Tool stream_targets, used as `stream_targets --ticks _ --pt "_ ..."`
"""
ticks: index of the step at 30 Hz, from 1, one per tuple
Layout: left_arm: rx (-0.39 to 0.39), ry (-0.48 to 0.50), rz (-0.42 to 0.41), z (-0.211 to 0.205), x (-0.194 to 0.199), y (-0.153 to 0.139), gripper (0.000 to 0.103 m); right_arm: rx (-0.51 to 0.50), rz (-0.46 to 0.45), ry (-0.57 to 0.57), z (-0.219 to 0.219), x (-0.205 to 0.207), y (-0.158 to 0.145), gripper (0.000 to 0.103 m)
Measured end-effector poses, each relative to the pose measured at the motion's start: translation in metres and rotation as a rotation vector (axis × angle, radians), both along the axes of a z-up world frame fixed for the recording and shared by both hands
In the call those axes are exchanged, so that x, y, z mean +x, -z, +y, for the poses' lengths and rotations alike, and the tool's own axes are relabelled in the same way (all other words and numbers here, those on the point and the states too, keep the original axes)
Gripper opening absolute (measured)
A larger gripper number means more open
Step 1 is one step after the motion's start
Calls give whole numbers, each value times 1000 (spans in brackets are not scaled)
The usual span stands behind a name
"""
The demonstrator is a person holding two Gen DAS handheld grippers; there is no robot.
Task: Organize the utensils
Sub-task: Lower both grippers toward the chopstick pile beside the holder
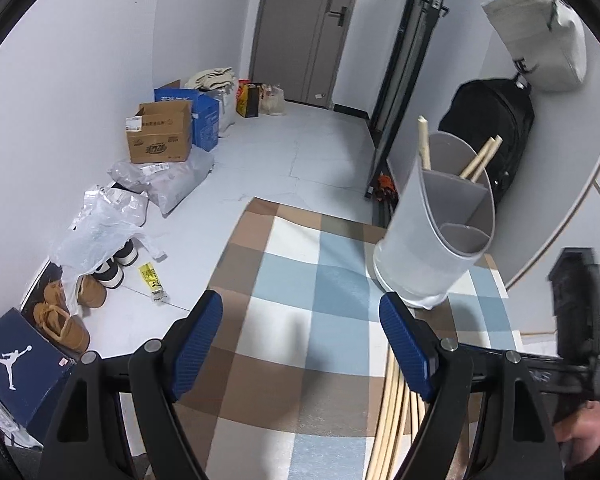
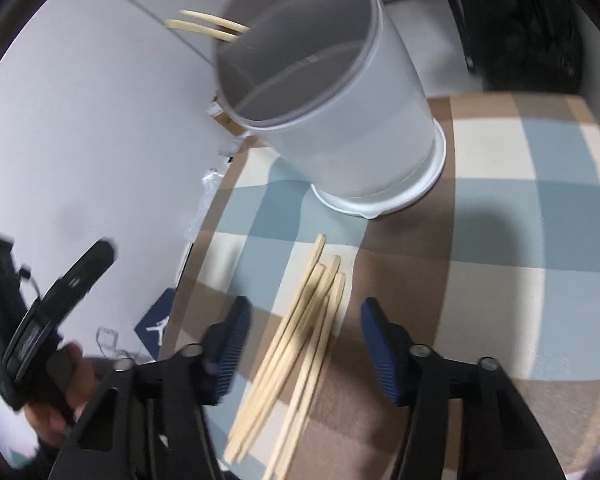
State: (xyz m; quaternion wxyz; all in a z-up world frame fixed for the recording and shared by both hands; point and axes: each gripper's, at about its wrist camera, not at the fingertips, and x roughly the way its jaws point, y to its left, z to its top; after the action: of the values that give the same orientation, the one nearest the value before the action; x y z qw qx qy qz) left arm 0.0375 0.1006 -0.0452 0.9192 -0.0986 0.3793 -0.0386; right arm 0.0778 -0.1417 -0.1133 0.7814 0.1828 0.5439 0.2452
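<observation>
While the right gripper (image 2: 302,344) stands open around the loose chopsticks (image 2: 296,344) near the table's (image 2: 500,280) edge, it must next close on one for the holder (image 2: 340,128).

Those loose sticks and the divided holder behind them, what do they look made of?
The chopsticks look like pale unfinished wood or bamboo: matte, tan, squared ends. The holder looks like plastic: smooth, frosted pale grey walls, slightly translucent, with a moulded white base rim and grey dividers inside.

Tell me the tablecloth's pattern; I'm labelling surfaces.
The tablecloth is checked in blue, brown and cream squares, clearest in the left wrist view.
</observation>
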Motion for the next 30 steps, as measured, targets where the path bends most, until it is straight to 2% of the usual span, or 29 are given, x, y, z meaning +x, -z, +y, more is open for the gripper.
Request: stream_targets --ticks 1,3,6,10,13,17,19,27,30 --pt "-4 -3 -4 2 1 0 77 3 9 5 2 3 2 43" --pt "-5 -12 -6 5 3 0 77 -13 34 13 8 11 7 41" --pt "-16 -15 3 9 6 2 77 -67 63 19 18 19 14 35" --pt "-23 -18 4 13 7 2 77 -152 80 29 30 27 19 23" --pt "-32 -25 7 16 8 1 77 -227 70 31 38 29 19 10" --pt "-49 -36 8 21 9 0 77 -283 56 38 46 29 20 8" --pt "-61 -35 10 22 9 1 77 -302 39 45 47 29 18 0" --pt "-71 -38 18 21 9 2 77 -270 37 69 34 21 16 0" --pt "-78 -39 26 23 9 2 77 -262 45 34 35 16 14 2"
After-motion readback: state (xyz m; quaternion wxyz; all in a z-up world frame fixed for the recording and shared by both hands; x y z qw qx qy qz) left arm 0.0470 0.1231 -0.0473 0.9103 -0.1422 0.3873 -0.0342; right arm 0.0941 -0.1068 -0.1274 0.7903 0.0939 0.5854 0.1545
